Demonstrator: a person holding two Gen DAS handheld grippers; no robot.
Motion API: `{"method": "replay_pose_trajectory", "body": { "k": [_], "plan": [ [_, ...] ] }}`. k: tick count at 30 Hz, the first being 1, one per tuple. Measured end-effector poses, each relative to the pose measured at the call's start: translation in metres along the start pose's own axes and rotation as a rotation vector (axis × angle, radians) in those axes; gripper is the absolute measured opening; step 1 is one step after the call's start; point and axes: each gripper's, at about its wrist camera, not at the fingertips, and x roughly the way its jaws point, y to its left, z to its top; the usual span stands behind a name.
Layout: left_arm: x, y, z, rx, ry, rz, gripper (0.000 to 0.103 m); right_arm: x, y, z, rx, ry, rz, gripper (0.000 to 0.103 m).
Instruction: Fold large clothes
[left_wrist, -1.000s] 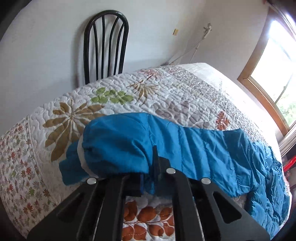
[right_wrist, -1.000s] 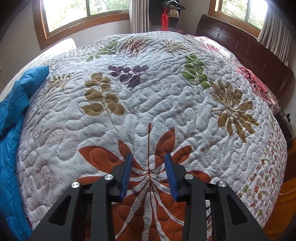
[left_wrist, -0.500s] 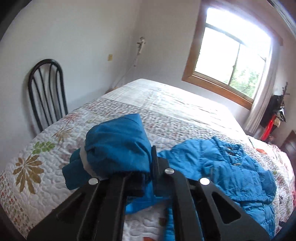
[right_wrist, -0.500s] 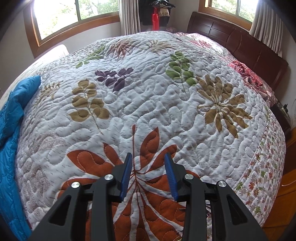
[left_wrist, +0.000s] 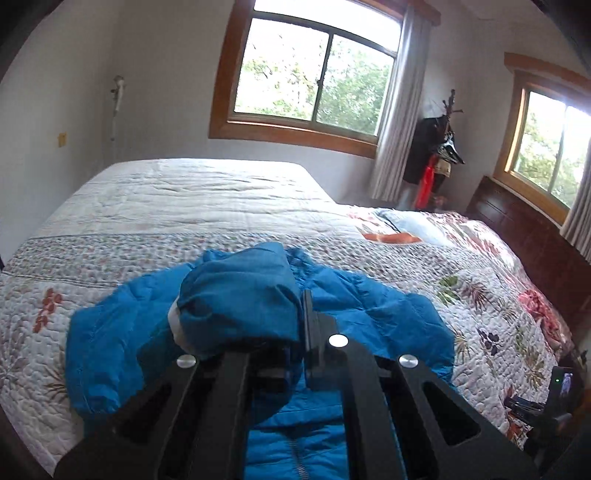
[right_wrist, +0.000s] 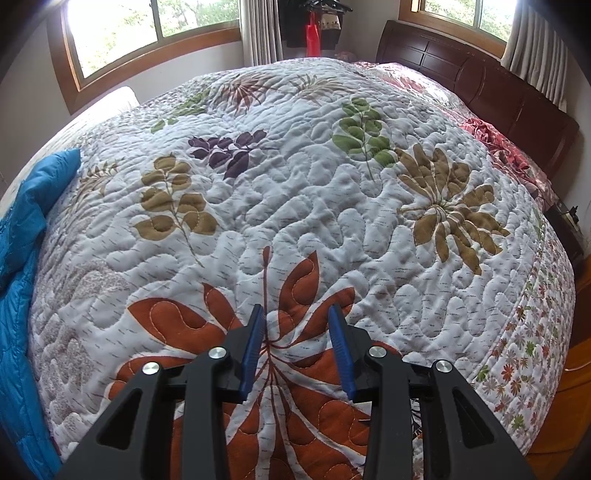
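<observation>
A blue quilted jacket (left_wrist: 373, 314) lies spread on the floral bed quilt (left_wrist: 184, 229). My left gripper (left_wrist: 295, 332) is shut on the jacket's sleeve (left_wrist: 240, 299), a bunched blue roll with a white cuff lining, and holds it above the jacket body. The left finger is hidden under the cloth. In the right wrist view my right gripper (right_wrist: 297, 347) is open and empty, low over an orange leaf print on the quilt (right_wrist: 332, 206). The jacket's edge (right_wrist: 22, 229) shows at the far left of that view.
A dark wooden headboard (right_wrist: 480, 77) stands at the bed's far right end. Windows (left_wrist: 314, 77) and curtains line the walls. A coat stand with dark clothes (left_wrist: 439, 147) is in the corner. A small device (left_wrist: 561, 384) sits beside the bed at right.
My left gripper has swung the held sleeve from the bed's foot end, near the chair, across over the jacket body. The right gripper has barely moved and stays open.
</observation>
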Motion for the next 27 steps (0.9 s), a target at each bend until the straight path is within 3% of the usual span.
{"method": "replay_pose_trajectory", "body": {
  "k": [3,6,8,10,11,14,18,23,27],
  "plan": [
    [0.047,-0.023,-0.016,0.039,0.136,-0.087,0.004,0.001,0.002,0.000,-0.006,0.002,-0.004,0.037],
    [0.084,-0.022,-0.037,0.042,0.271,-0.100,0.008,0.001,0.002,-0.001,-0.007,0.003,-0.003,0.037],
    [0.082,-0.017,-0.045,0.049,0.301,-0.107,0.014,0.002,0.001,-0.001,-0.003,0.005,0.001,0.037],
    [0.067,-0.014,-0.047,0.059,0.280,-0.122,0.063,0.002,0.002,-0.001,-0.005,0.006,-0.001,0.037],
    [0.053,-0.014,-0.048,0.074,0.244,-0.118,0.069,0.003,0.003,-0.001,-0.009,0.006,-0.005,0.037],
    [0.015,-0.014,-0.046,0.141,0.181,-0.068,0.074,0.002,0.006,-0.001,-0.015,0.002,-0.018,0.037],
    [-0.023,0.007,-0.047,0.134,0.147,-0.053,0.080,-0.019,0.021,0.000,-0.047,-0.040,-0.004,0.037],
    [-0.042,0.049,-0.047,0.122,0.121,0.102,0.084,-0.066,0.095,0.006,-0.228,-0.076,0.189,0.037],
    [-0.044,0.084,-0.049,0.052,0.155,0.159,0.084,-0.096,0.176,0.005,-0.410,-0.062,0.349,0.043]
  ]
}}
